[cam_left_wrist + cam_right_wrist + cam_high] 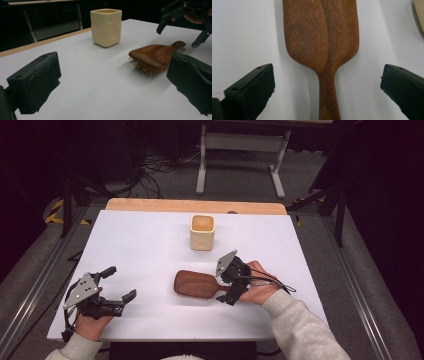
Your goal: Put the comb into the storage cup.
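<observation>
Brown wooden hairbrush point(195, 284), bristles down

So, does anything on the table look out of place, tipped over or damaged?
Nothing stands out. The wooden hairbrush lies flat with its bristles down, the cream cup stands upright behind it, and the white table shows no spill. The right gripper is open around the brush handle.

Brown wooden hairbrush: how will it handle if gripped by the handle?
The brown wooden hairbrush looks rigid, so it probably won't flex. Its wide head likely outweighs the thin handle, so it may droop. Lying bristles-down, it seems unlikely to roll.
</observation>
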Tool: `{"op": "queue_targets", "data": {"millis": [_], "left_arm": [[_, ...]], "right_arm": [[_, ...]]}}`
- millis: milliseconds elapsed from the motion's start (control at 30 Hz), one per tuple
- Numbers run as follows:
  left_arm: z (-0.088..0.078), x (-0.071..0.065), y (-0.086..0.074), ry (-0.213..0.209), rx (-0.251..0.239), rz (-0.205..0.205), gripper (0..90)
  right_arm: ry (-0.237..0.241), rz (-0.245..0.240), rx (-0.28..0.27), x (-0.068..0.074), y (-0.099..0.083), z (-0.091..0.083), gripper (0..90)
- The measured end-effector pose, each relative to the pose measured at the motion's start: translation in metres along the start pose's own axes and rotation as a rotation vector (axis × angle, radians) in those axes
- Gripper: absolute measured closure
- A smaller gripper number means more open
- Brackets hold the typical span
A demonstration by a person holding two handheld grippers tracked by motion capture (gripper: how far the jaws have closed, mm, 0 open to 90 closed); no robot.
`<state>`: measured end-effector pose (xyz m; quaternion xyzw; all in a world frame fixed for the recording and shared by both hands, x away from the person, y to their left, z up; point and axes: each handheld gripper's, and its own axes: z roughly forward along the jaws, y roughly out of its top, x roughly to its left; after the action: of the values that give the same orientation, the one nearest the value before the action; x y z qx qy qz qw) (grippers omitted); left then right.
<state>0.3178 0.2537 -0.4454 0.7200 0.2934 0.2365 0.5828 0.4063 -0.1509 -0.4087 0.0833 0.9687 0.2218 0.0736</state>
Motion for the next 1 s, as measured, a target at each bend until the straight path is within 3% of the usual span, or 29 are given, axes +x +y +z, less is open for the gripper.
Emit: {"op": "queue_targets", "data": {"millis": [467, 500, 667, 767, 800, 933, 1000], "left_arm": [[0.0, 0.0, 0.0, 0.0, 0.002, 0.002, 0.3], [0.0, 0.001, 0.0, 0.0, 0.001, 0.002, 0.2], [0.0, 0.001, 0.0, 0.001, 0.002, 0.003, 0.2], [0.0, 0.001, 0.0, 0.002, 0.004, 0.004, 0.2], [0.0, 0.0, 0.0, 0.002, 0.005, 0.004, 0.2], [0.0, 0.0, 0.0, 0.001, 0.006, 0.005, 0.3], [0.0, 0.0, 0.0, 0.002, 0.006, 0.004, 0.3]], "right_arm": [[0.032, 0.003, 0.062, -0.009, -0.002, 0.014, 2.6], [0.029, -0.002, 0.09, -0.007, -0.001, 0.016, 6.5], [0.044, -0.022, 0.119, -0.007, 0.001, 0.019, 16.3], [0.066, -0.033, 0.17, -0.007, 0.002, 0.025, 30.2], [0.073, -0.018, 0.186, -0.006, 0.003, 0.025, 33.6], [0.083, -0.029, 0.206, -0.006, 0.003, 0.028, 46.1], [0.112, -0.032, 0.213, -0.007, 0.003, 0.028, 55.0]]}}
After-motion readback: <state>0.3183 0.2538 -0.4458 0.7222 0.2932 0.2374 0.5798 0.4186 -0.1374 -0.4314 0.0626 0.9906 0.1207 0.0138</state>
